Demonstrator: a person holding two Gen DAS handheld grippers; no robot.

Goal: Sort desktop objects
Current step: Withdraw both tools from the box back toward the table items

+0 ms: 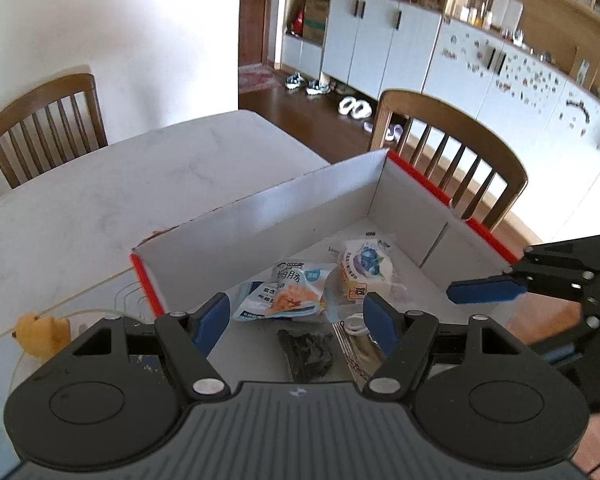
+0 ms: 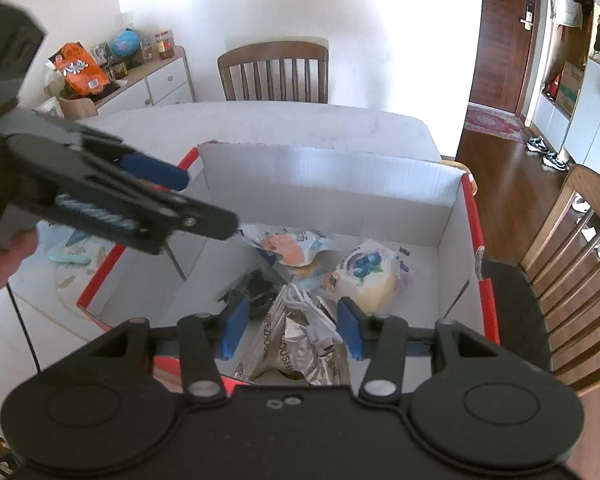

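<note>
Right now our snacks sit inside the white box (image 2: 328, 184) with red edges: an orange snack bag (image 1: 288, 296), a blueberry bag (image 2: 366, 268), a silver bag (image 2: 296, 344) and a black thing (image 1: 308, 354). We hold our left gripper (image 1: 296, 322) and right gripper (image 2: 288, 326) above them, jaws apart, holding nothing. Our box rests on the white table (image 1: 80, 208), with a yellow toy (image 1: 42, 334) beside it.

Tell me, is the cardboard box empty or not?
Not empty. The cardboard box holds a blueberry snack packet, a silver foil packet and more.
</note>
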